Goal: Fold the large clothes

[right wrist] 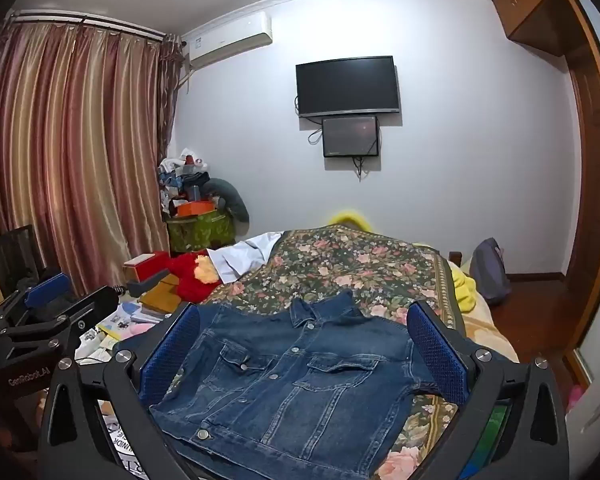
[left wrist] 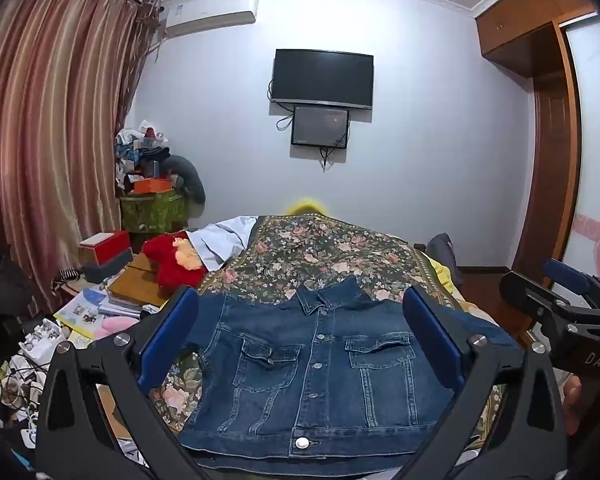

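A dark blue denim jacket (left wrist: 320, 372) lies flat and buttoned, front up, on the floral bedspread (left wrist: 320, 256), with its collar toward the far wall. My left gripper (left wrist: 300, 300) hovers over the jacket's near hem, jaws wide open, nothing between the blue pads (left wrist: 168, 340). In the right wrist view the same jacket (right wrist: 300, 384) lies slightly turned. My right gripper (right wrist: 304, 320) is open above it too, clear of the cloth. Each gripper shows in the other's view: the right gripper (left wrist: 556, 288) at the right edge, the left gripper (right wrist: 68, 300) at the left. The fingers partly hide the sleeves.
A white garment (left wrist: 224, 240) and a red plush toy (left wrist: 172, 264) lie at the bed's far left. Boxes, books and papers (left wrist: 112, 300) crowd the space left of the bed. A yellow blanket (right wrist: 466, 288) hangs at the right edge, beside a wooden wardrobe (right wrist: 596, 160).
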